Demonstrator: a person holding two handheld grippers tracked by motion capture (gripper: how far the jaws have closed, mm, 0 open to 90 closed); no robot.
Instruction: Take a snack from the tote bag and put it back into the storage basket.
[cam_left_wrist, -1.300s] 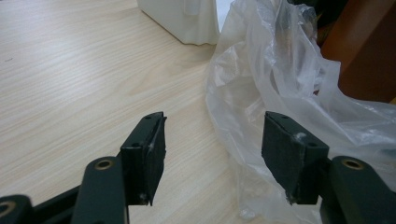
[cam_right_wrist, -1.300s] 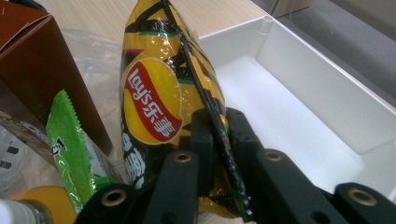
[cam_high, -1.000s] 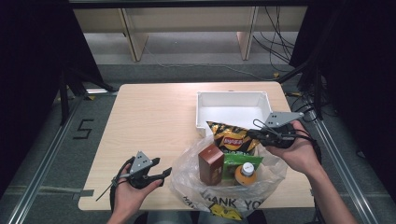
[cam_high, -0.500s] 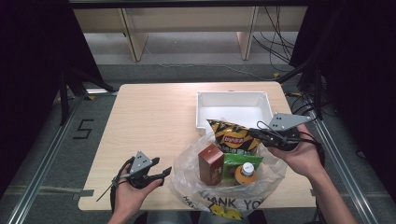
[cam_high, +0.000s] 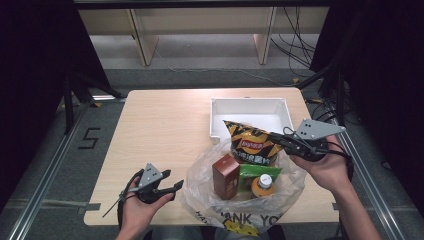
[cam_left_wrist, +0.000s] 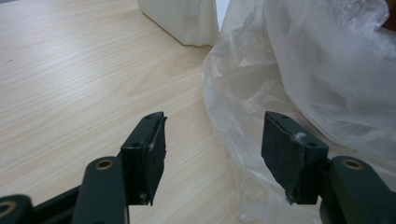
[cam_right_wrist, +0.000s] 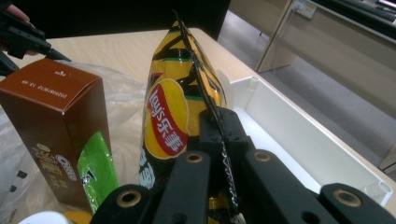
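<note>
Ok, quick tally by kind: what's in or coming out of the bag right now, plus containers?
Chip bag, pinched by the right gripper: 1
Brown carton: 1
Green pack: 1
Bottle: 1
Plastic bag: 1
White bin: 1
Total: 6

Chip bag (cam_right_wrist: 182, 116): red Lay's roundel with white script, Chinese characters beneath it. Plastic bag (cam_high: 240, 220), front edge below the chip bag: "THANK YO" in dark capitals, cut off. Brown carton (cam_right_wrist: 60, 135), left of the chip bag: small print along its top, too fine to read. Floor left of the table (cam_high: 160, 130): "5" (cam_high: 90, 138).
</note>
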